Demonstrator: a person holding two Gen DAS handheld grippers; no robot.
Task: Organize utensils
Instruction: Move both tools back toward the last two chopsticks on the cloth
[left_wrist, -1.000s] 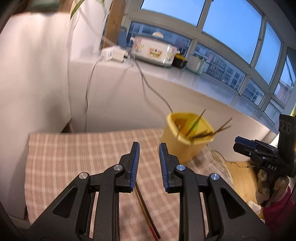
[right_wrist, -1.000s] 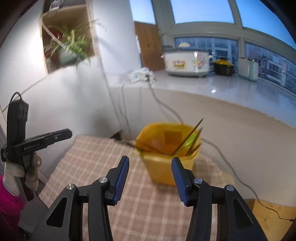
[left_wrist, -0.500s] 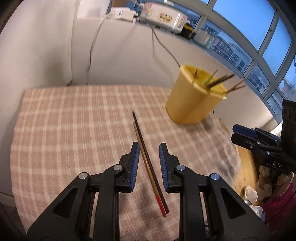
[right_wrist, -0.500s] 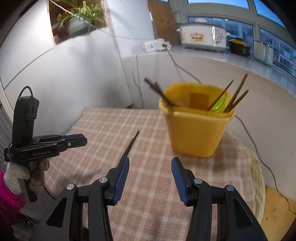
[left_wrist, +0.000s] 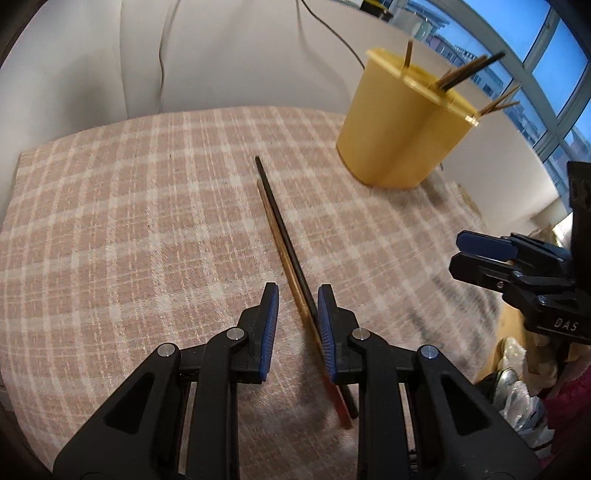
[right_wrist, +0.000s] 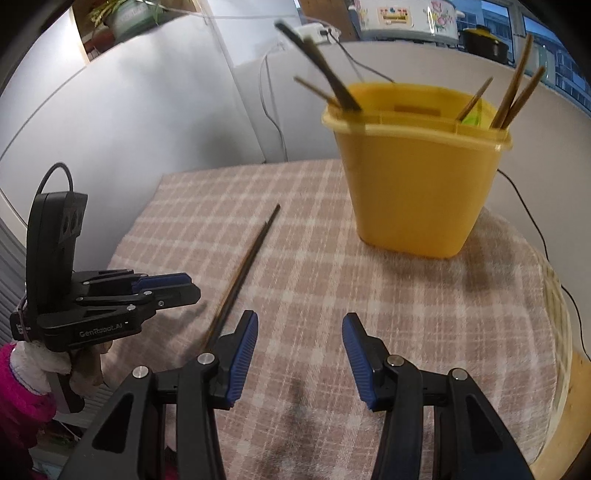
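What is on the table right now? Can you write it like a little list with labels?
surface: checked pink cloth
loose utensils: pair of chopsticks lying side by side on the cloth
container: yellow bucket standing upright, more chopsticks sticking out of it
left gripper: open, low over the pair, fingers on either side of it, not closed on it
right gripper: open, empty, to the right of the pair
left to do: the pair is not yet in the bucket

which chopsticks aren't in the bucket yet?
The pair of chopsticks lying flat on the checked cloth, running between the left claw's open jaws. All others stand in the yellow bucket.
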